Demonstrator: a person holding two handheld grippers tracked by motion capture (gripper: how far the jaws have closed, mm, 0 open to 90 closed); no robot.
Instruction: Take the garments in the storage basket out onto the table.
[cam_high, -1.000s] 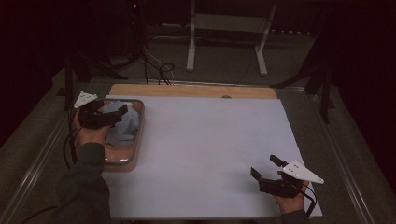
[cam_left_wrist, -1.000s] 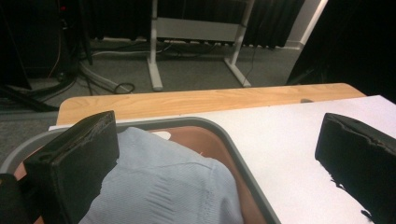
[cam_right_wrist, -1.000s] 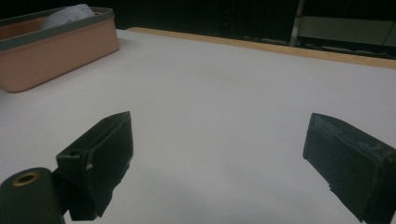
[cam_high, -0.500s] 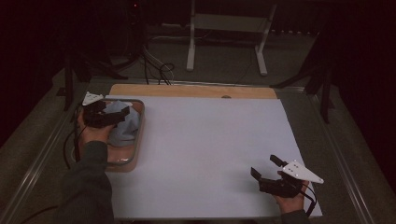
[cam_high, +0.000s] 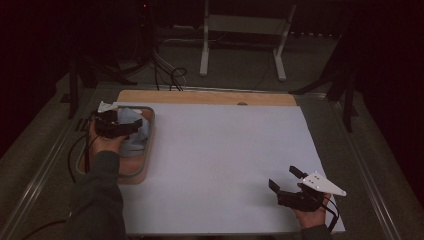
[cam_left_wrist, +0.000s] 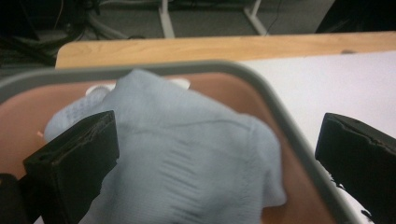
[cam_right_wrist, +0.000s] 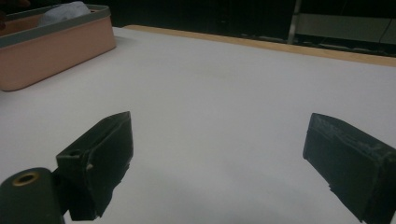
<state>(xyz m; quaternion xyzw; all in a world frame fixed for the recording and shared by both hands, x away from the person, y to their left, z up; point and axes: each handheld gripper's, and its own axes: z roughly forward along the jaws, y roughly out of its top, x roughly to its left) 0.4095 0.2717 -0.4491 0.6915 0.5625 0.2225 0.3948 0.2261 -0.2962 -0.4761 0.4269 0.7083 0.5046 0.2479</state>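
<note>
A dim room surrounds a table covered by a white sheet (cam_high: 225, 160), with a strip of bare wood along its far edge and stand legs on the floor beyond. At the left side of the sheet sits a shallow pinkish tray (cam_high: 145, 167) with a grey rim, and a crumpled pale-blue cloth (cam_high: 137, 135) lies inside it, toward its far end.

The left gripper (cam_high: 127, 127) hovers over the tray, directly above the cloth. In the left gripper view its jaws stand wide apart, one on either side of the cloth (cam_left_wrist: 187, 158), gripping nothing; whether they touch the fabric cannot be told. The right gripper (cam_high: 285, 182) rests low at the near right of the sheet, well apart from the tray, its jaws likewise spread over bare white surface.

By my reading, the work is at an early stage: the cloth is in the tray, the reach is made, and the grasp and the lift out remain.
</note>
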